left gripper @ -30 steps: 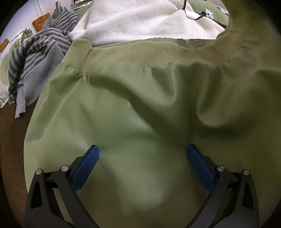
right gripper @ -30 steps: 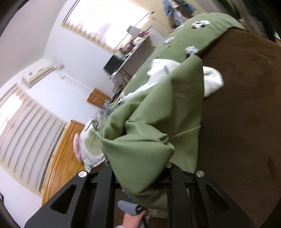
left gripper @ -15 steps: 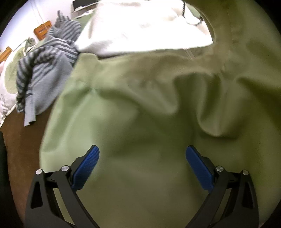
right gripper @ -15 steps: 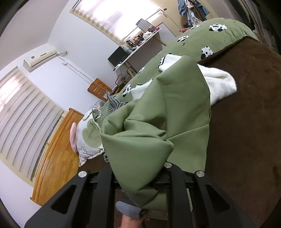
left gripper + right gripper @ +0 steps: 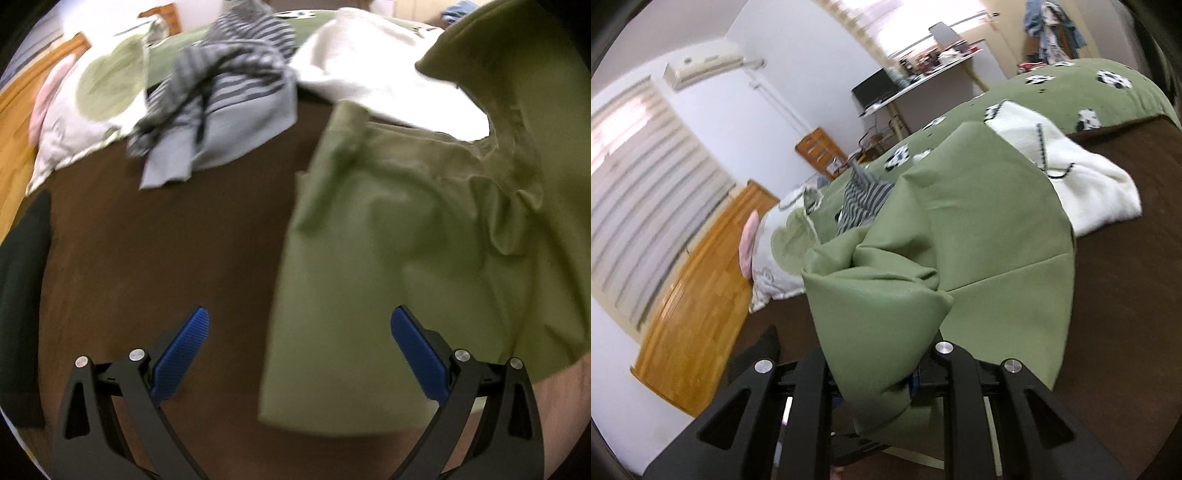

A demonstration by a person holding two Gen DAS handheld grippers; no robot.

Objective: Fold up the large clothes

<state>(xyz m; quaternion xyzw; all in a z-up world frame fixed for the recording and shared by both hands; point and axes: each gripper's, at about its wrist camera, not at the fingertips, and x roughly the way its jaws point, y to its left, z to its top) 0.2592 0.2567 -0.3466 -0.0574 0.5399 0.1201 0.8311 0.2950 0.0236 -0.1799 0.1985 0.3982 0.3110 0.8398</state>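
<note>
A large olive-green jacket (image 5: 406, 236) lies on the brown bed cover (image 5: 166, 240), partly lifted at its right side. My left gripper (image 5: 299, 347) is open and empty, hovering over the jacket's left edge, its blue pads (image 5: 184, 347) wide apart. My right gripper (image 5: 882, 373) is shut on a bunched fold of the jacket (image 5: 979, 240) and holds it raised above the bed; the fabric hides its fingertips.
A grey striped garment (image 5: 229, 92) and a white fleece garment (image 5: 369, 70) lie beyond the jacket. A pillow (image 5: 88, 99) sits at the far left, a dark cloth (image 5: 18, 295) at the left edge. The wooden headboard (image 5: 698, 291) and a desk (image 5: 923, 74) stand behind.
My left gripper has pulled back and to the left off the jacket, so brown cover now shows under it. My right gripper has lifted the held fold and turned slightly.
</note>
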